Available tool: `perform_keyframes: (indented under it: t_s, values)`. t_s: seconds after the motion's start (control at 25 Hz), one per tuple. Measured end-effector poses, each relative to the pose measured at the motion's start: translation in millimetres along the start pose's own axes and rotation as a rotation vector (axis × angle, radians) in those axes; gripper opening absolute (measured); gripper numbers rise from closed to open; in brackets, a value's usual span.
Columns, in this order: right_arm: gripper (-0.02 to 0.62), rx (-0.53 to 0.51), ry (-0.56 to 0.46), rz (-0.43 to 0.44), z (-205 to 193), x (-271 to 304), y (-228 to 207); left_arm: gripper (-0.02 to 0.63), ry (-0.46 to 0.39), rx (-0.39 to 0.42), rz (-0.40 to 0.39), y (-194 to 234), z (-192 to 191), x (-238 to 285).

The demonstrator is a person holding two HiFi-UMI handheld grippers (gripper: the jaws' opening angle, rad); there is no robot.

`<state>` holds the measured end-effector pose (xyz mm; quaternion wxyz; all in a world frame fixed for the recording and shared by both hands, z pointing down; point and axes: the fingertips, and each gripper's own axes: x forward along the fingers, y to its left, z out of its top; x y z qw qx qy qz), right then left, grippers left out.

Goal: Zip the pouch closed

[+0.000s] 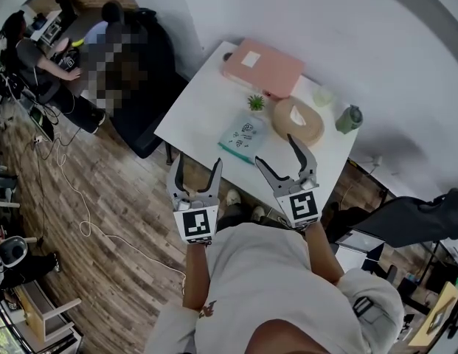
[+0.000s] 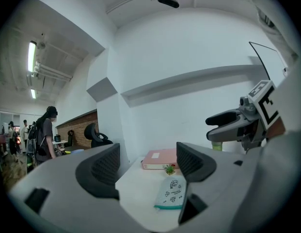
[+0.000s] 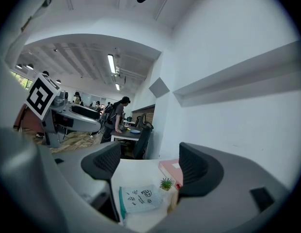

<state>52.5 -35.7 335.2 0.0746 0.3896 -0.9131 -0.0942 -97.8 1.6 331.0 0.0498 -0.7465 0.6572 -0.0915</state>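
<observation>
Pouch [image 1: 243, 136]: pale, doodle-printed, lying flat on the white table [image 1: 195, 105] near its front edge, teal band turned towards the person; the zip's state is too small to tell. Left gripper [image 1: 198, 165] and right gripper [image 1: 279, 152]: both held level, jaws wide apart, nothing between them. The pouch lies ahead between the two, judged nearer the right gripper.

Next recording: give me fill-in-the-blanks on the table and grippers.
The left gripper and right gripper both have jaws ____.
The pouch lies on a ____ table.
A small plant stands between the pouch and a ____ binder.
Missing words: open; white; pink.
</observation>
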Motion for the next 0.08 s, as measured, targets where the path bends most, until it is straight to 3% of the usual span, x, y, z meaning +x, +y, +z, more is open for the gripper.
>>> perform_keyframes:
  t_s: [0.08]
  values:
    - [0.368, -0.013, -0.012, 0.001, 4.1, -0.3, -1.1, 0.348, -0.004, -0.009, 0.003, -1.8, 0.9, -0.4]
